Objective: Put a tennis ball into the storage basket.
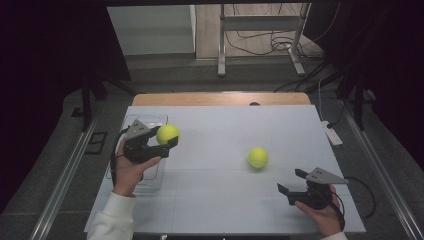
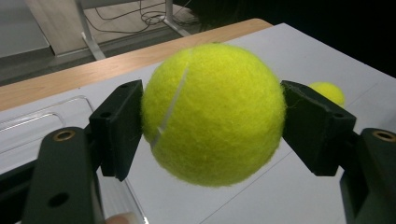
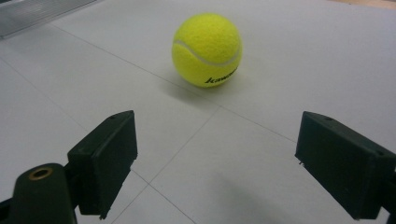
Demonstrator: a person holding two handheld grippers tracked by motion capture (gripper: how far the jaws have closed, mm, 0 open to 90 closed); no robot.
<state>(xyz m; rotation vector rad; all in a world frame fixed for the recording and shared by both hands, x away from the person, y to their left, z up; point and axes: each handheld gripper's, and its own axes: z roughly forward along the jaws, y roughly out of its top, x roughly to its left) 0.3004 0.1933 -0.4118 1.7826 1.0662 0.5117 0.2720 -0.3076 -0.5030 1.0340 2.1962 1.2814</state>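
A yellow tennis ball (image 1: 167, 133) (image 2: 212, 114) hangs above the left side of the white table, and my left gripper (image 1: 165, 136) (image 2: 212, 121) is shut on it, one pad on each side. A second tennis ball (image 1: 258, 157) (image 3: 207, 50) lies on the table right of centre; it peeks out behind the right jaw in the left gripper view (image 2: 328, 91). My right gripper (image 1: 290, 182) (image 3: 217, 163) stands open near the front right of the table, its jaws wide apart and short of that ball, with nothing between them.
A clear plastic tray (image 1: 150, 120) (image 2: 42, 123) lies on the table's left edge, under and behind my left hand. The white table top (image 1: 220, 200) ends in a wooden strip (image 1: 220, 98) at the far side. A white power strip (image 1: 332, 132) sits off the right edge.
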